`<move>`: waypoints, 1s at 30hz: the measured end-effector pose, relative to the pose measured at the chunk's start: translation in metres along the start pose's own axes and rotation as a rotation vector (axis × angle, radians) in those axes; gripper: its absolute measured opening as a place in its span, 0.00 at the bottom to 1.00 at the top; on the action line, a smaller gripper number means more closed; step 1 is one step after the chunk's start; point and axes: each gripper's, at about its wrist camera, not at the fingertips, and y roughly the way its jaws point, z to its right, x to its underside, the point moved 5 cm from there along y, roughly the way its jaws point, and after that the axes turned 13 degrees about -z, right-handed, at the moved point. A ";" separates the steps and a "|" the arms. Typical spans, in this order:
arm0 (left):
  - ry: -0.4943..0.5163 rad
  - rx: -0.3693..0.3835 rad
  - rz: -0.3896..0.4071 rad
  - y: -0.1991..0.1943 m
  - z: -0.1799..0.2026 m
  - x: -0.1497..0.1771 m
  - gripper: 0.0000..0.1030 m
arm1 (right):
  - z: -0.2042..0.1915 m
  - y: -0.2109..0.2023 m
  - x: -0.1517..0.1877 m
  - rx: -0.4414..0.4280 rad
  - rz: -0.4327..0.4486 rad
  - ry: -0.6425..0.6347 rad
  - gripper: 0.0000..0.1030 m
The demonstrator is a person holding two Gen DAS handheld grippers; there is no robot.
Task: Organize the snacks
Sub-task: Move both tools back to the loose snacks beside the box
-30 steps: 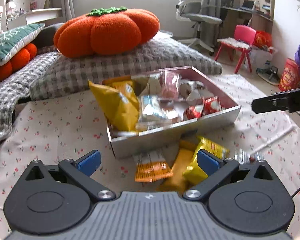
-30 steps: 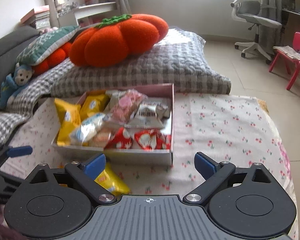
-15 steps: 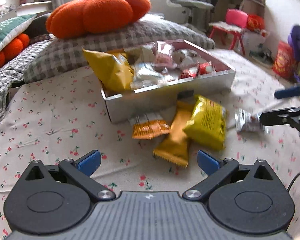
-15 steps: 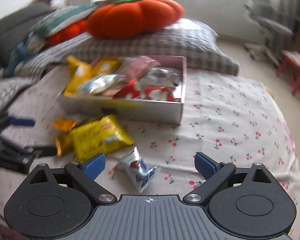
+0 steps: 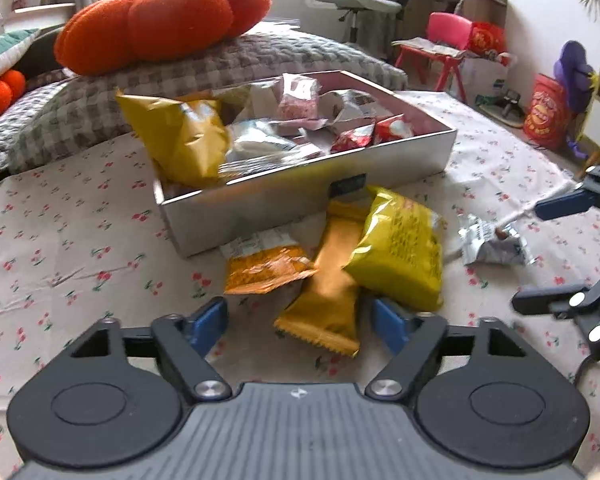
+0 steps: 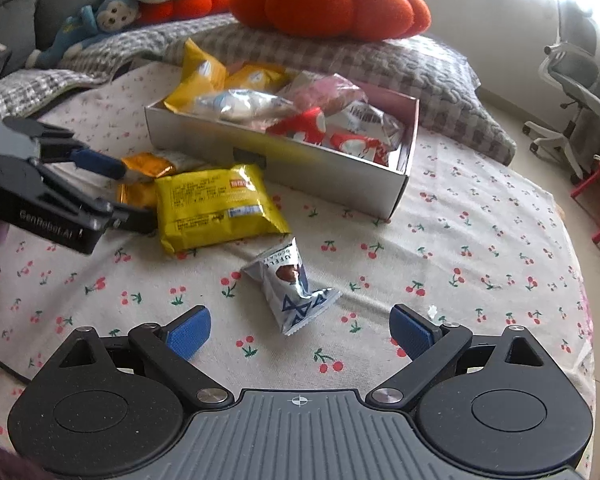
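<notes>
Cherry-print sheet [image 6: 460, 240] — both grippers (left gripper [image 5: 300, 322], right gripper [image 6: 300, 334]) hover low, jaws spread, empty.

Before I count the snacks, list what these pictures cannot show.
- Box bottom layer: both views, hidden under the heaped packets on top.
- Orange packet: right wrist view, partly behind the left gripper and the yellow packet.
- Long orange packet: left wrist view, its top end lies under the yellow packet.
- Silver wrapper print: too small and crumpled to read fully.
</notes>
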 end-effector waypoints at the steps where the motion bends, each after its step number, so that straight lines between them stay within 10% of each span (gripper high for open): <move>1: 0.006 0.013 -0.002 0.000 0.002 -0.002 0.64 | 0.000 0.002 0.000 -0.002 -0.006 -0.004 0.95; 9: 0.019 0.068 0.000 0.002 0.016 -0.007 0.30 | 0.004 0.010 -0.003 -0.042 -0.012 0.014 0.95; 14: 0.017 0.056 -0.010 -0.001 0.020 -0.004 0.26 | 0.007 0.013 -0.006 -0.047 -0.002 0.034 0.91; 21: -0.024 0.025 -0.039 -0.010 0.011 0.011 0.24 | 0.004 0.008 -0.009 -0.097 0.027 0.052 0.38; 30: -0.038 0.044 -0.067 -0.025 0.010 0.032 0.26 | -0.004 0.002 -0.003 -0.120 0.018 0.053 0.32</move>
